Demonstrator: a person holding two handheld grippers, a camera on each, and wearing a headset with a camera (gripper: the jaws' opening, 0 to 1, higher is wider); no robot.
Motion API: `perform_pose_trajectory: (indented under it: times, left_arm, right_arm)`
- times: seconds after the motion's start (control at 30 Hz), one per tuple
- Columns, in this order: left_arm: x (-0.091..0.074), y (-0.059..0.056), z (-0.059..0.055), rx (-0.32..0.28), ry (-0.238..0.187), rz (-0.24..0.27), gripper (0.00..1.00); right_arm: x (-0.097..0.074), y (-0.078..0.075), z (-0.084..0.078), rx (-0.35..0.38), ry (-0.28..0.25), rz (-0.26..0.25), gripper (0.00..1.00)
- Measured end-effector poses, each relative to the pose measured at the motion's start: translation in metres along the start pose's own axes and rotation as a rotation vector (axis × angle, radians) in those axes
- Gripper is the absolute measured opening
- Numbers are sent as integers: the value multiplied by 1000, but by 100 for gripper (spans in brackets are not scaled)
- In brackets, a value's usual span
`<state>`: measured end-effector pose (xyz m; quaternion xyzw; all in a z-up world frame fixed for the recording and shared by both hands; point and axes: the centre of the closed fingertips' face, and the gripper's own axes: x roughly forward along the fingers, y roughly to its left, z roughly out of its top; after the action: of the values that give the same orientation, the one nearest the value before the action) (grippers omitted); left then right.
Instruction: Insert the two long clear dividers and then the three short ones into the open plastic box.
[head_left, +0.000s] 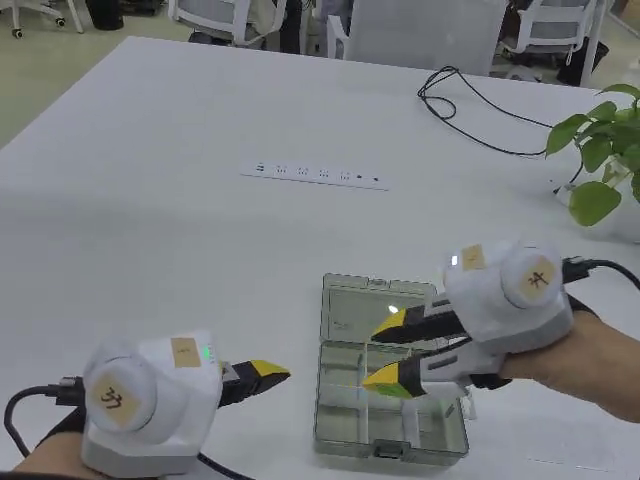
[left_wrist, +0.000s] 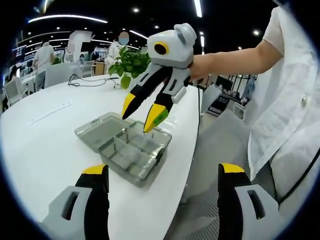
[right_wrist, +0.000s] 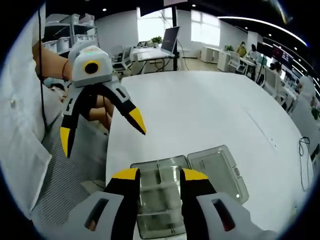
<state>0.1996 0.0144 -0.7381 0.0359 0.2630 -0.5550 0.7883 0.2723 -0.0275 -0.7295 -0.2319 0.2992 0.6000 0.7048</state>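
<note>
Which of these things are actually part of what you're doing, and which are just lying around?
In the job:
open plastic box
left tool
right tool

Just lying about:
power strip
black cable
potted plant

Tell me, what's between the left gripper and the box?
Just bare white table, seen in the head view; nothing lies between left gripper and box.

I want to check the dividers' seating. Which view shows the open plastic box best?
The left gripper view: the whole open plastic box, lid and base, lies unobstructed beneath the right gripper. In the head view that gripper covers part of the base; in the right gripper view its own jaws hide much of the base.
</note>
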Motion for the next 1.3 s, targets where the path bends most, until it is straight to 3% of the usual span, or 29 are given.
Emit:
perform_pose_trajectory:
  times: [0.3, 0.53, 0.67, 0.97, 1.13, 1.3]
  left_arm:
    - [-1, 2, 1, 1, -2, 7, 92]
    - [-1, 1, 1, 3, 2, 5, 91]
    - [-2, 1, 0, 0, 3, 7, 92]
    - [-2, 1, -2, -4, 10, 6, 91]
    - [-1, 1, -2, -7, 11, 7, 91]
    - [-1, 2, -2, -12, 13, 8, 91]
  right_arm:
    - [-41, -9, -33, 26, 30, -44, 43]
    - [-63, -11, -78, 45, 109, -50, 47]
    - [-72, -11, -113, 62, 187, -49, 48]
    - [-76, -11, -173, -16, 353, -11, 50]
    - [-74, -15, -197, -89, 449, 12, 49]
    - [-71, -21, -213, -91, 488, 23, 48]
